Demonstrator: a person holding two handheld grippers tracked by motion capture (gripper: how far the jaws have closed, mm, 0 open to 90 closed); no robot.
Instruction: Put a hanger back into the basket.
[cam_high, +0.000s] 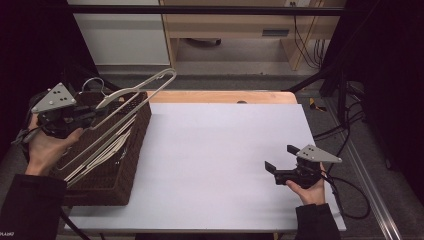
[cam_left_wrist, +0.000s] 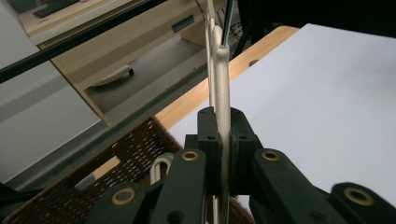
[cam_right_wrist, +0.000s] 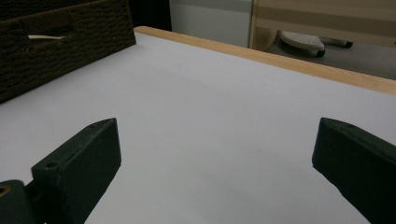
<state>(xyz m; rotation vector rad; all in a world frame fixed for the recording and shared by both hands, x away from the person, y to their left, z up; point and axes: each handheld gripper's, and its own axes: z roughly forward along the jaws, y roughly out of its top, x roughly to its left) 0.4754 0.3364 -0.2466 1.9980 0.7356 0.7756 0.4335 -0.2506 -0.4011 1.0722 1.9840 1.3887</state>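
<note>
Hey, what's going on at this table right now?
A person is working with a two-jaw gripper in each hand. The left gripper is shut on a cream clothes hanger, held lifted and tilted above a dark wicker basket at the table's left, where more hangers lie. The right gripper hovers open and empty over the white table.

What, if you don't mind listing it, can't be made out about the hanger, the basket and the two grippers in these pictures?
- Hanger: in the high view the left gripper and hand cover its held part; in the left gripper view the top edge cuts it off.
- Basket: how many more hangers lie inside is unclear, since they overlap in the dim interior.
- Right gripper: open above the white sheet; whether its underside touches the sheet is hidden.
</note>
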